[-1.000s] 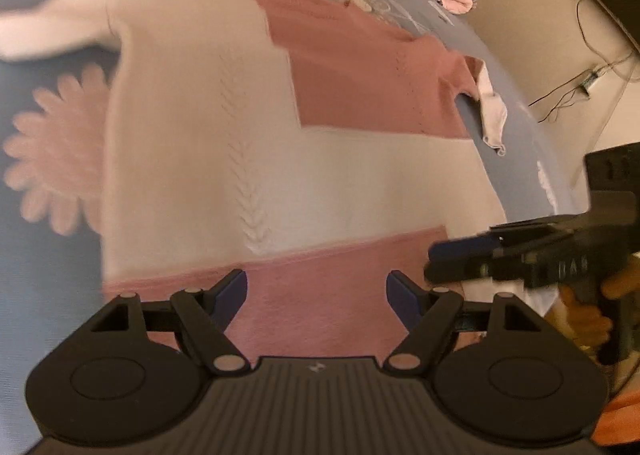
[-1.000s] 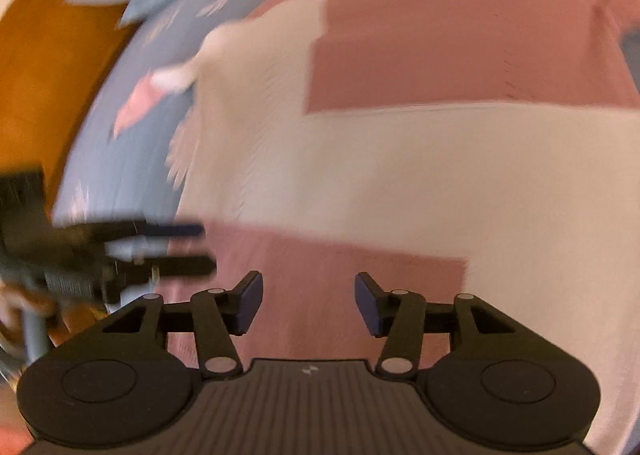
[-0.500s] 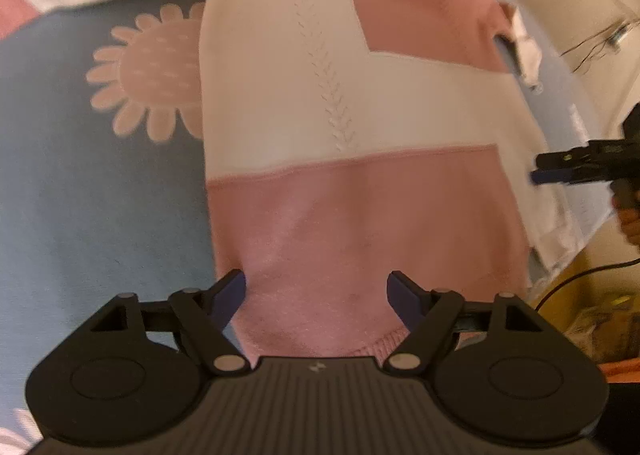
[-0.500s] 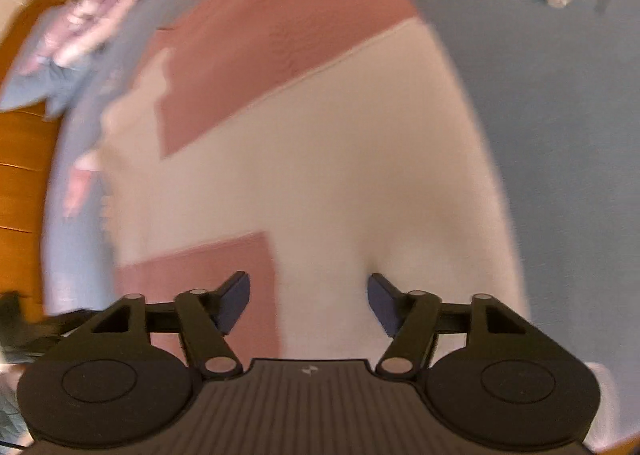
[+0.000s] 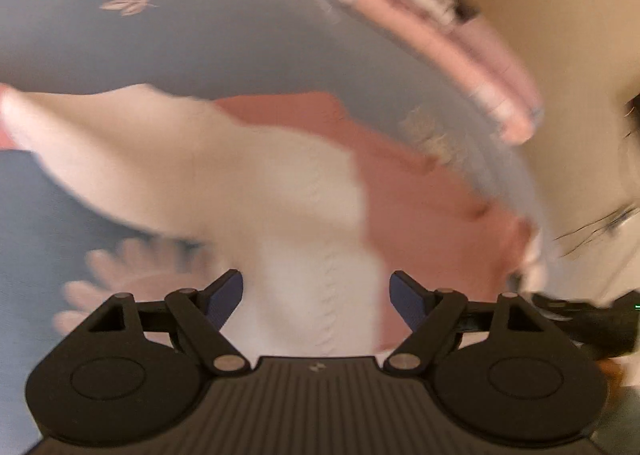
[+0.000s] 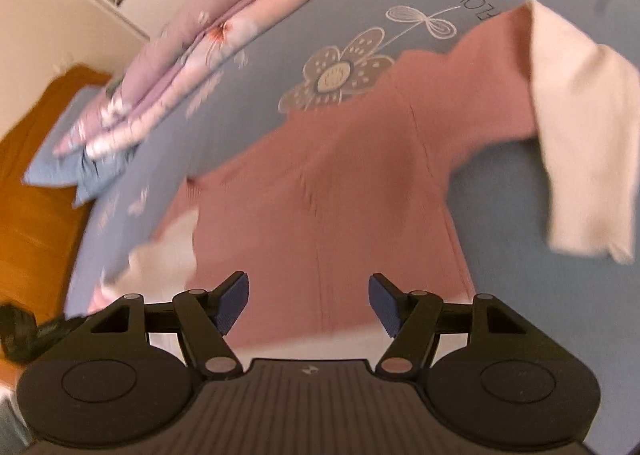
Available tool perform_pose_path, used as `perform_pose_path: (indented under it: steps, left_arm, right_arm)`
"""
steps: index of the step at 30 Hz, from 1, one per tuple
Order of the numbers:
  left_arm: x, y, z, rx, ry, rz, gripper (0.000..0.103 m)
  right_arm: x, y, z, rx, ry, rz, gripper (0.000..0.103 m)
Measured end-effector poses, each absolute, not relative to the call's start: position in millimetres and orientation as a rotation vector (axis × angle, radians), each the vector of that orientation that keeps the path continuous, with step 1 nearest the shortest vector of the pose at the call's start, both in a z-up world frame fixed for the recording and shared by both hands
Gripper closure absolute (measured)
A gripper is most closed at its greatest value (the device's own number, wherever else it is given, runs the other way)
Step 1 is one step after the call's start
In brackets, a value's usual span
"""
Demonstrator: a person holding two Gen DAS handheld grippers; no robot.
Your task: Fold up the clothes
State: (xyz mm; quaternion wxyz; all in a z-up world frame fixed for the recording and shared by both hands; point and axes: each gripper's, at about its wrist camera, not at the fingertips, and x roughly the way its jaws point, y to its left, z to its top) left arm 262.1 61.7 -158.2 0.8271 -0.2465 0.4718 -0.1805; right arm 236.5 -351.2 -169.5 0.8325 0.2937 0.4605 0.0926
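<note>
I'm swinging both grippers from the sweater's (image 6: 340, 191) hem up toward its shoulders; it's lying flat on the blue bedsheet (image 5: 168, 47). Left gripper (image 5: 316, 295) opening, right gripper (image 6: 309, 301) spread, both pinching nothing. Sleeve folds probably coming next.

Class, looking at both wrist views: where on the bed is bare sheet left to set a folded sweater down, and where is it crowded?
Bare blue sheet lies between the sweater body and its cream sleeve. Crowded: the rolled quilt along the far edge.
</note>
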Motion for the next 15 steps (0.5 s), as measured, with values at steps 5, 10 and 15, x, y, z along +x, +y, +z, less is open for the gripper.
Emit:
perform_pose_path:
  steps: [5, 10, 15]
  left_arm:
    - [262, 35, -177, -0.51, 1.052, -0.426, 0.022]
    - [258, 39, -196, -0.473, 1.099, -0.371, 0.021]
    - [247, 56, -196, -0.451, 1.104, -0.331, 0.021]
  right_arm:
    - [263, -347, -199, 0.589, 1.052, 0.219, 0.031]
    - [250, -372, -200, 0.589, 1.052, 0.201, 0.031]
    - [233, -405, -196, 0.62, 1.04, 0.185, 0.031]
